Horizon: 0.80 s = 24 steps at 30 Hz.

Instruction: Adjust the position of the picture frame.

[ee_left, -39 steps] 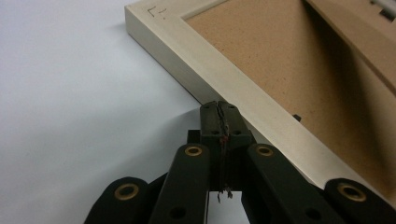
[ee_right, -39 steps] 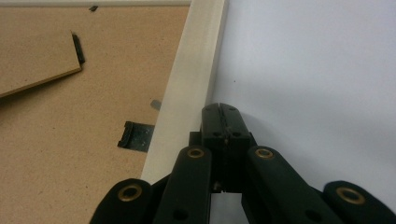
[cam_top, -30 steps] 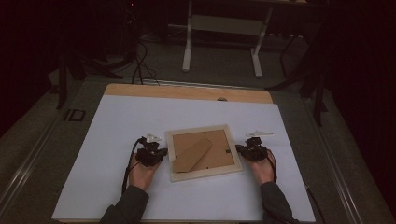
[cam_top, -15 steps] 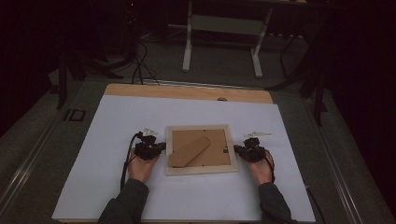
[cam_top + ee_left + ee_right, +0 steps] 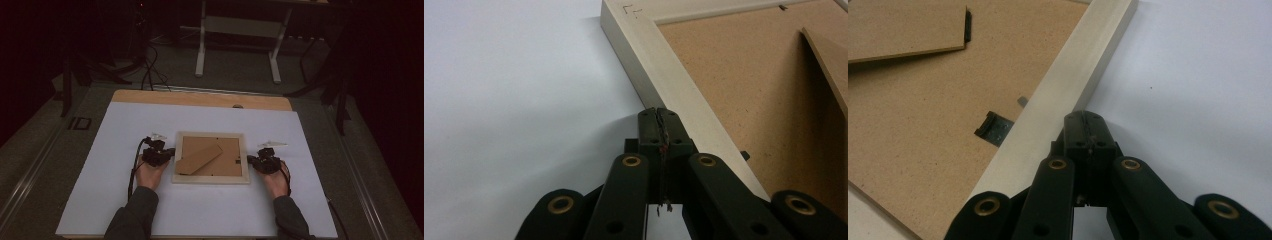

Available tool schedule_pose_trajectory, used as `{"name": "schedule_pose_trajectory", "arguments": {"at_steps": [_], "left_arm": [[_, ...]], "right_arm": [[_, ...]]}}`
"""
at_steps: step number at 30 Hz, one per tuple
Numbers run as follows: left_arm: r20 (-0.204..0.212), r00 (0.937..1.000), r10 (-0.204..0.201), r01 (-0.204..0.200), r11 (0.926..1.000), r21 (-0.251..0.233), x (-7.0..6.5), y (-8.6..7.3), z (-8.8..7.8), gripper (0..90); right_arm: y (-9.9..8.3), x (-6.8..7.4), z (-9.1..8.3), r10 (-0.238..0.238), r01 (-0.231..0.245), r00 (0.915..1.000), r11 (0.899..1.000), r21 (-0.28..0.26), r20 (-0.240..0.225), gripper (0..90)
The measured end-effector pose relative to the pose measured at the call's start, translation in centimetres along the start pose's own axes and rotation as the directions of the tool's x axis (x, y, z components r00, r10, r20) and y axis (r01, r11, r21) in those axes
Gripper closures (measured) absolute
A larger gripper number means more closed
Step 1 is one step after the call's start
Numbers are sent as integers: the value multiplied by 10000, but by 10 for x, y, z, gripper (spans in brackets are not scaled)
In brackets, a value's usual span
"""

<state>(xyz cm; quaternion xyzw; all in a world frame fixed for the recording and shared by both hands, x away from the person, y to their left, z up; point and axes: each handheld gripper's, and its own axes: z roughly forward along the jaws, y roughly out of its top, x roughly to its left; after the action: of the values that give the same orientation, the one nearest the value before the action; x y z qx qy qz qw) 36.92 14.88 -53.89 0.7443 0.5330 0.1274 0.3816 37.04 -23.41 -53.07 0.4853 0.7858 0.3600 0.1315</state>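
Bracing a picture frame (image 5: 211, 178) from both sides, face-down on the white sheet (image 5: 100, 200) that covers the bench. It lies near the middle of the sheet, a little toward my near edge. Brown backing board (image 5: 744, 85) up, its stand flap (image 5: 199, 161) lying slantwise across it. My left gripper (image 5: 168, 155), jaws pressed together with nothing between, tips against the outer face of the frame's left rail (image 5: 674, 85). My right gripper (image 5: 251, 161), jaws likewise closed and empty, tips at the right rail (image 5: 1068, 95). A small black turn clip (image 5: 993, 127) sits on the backing just inside that rail. Bare wood of the bench (image 5: 200, 98) along the far edge.
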Motion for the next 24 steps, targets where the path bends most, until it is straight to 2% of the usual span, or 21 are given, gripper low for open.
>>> {"name": "schedule_pose_trajectory", "arguments": {"at_steps": [9,16,24], "left_arm": [[-229,9997,-109,109,9999,10,8,2,-1,900],[-432,9990,-87,89,10000,45,7,2,-3,900],[-378,9992,-107,108,9999,18,8,1,-3,900]], "right_arm": [[4,7,6,-54,54,10000,10000,-27,-62,900],[6,7,9,55,-56,9999,10000,-82,-98,900],[7,8,10,19,-19,10000,10000,-87,-21,900]]}}
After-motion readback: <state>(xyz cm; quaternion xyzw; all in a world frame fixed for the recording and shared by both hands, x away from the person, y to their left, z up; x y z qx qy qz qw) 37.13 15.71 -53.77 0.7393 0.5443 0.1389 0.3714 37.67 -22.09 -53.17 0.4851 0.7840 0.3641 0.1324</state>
